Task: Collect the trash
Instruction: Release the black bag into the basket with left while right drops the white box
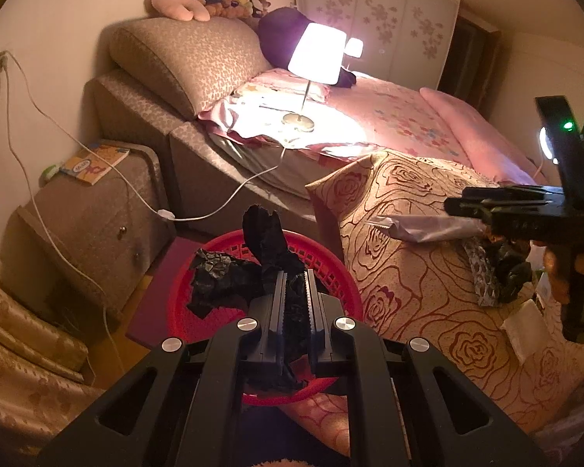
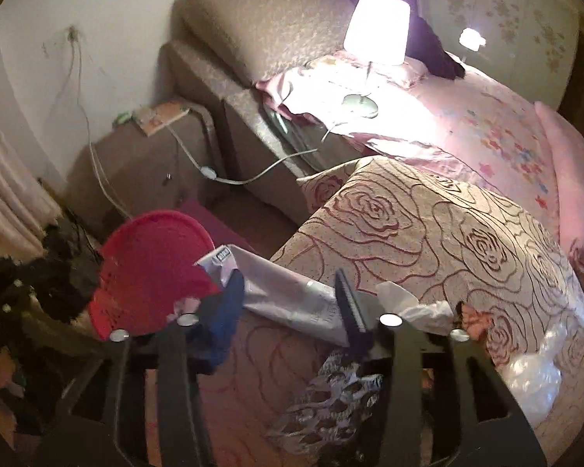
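Your left gripper [image 1: 294,292] is fully closed on a black plastic bag [image 1: 253,272]. The crumpled bag is pinched between the fingers [image 1: 278,299] and rises above their tips. It hangs directly over the red basket [image 1: 342,284], which stands on the floor between the nightstand [image 1: 97,214] and the rose-patterned quilt [image 1: 428,280].

Your right gripper [image 2: 288,295] has its fingers [image 2: 350,303] partly open. A silver foil wrapper [image 2: 276,288] lies between them, extending forward toward the basket rim. In the right wrist view the wrapper is seen in the gap between the fingers, and the blur prevents any reading of contact, so you cannot tell whether the pads press on it. In the left wrist view the same wrapper [image 1: 420,227] projects from the right gripper [image 1: 459,206] above the quilt.

More trash remains on the quilt: a patterned black-and-white wrapper [image 2: 331,401] below the right gripper, a white tissue [image 2: 412,307] just beside the right finger, and a clear plastic piece [image 2: 537,373] near the quilt edge.

A lit table lamp [image 1: 315,54] stands on the bed [image 1: 408,116] behind.
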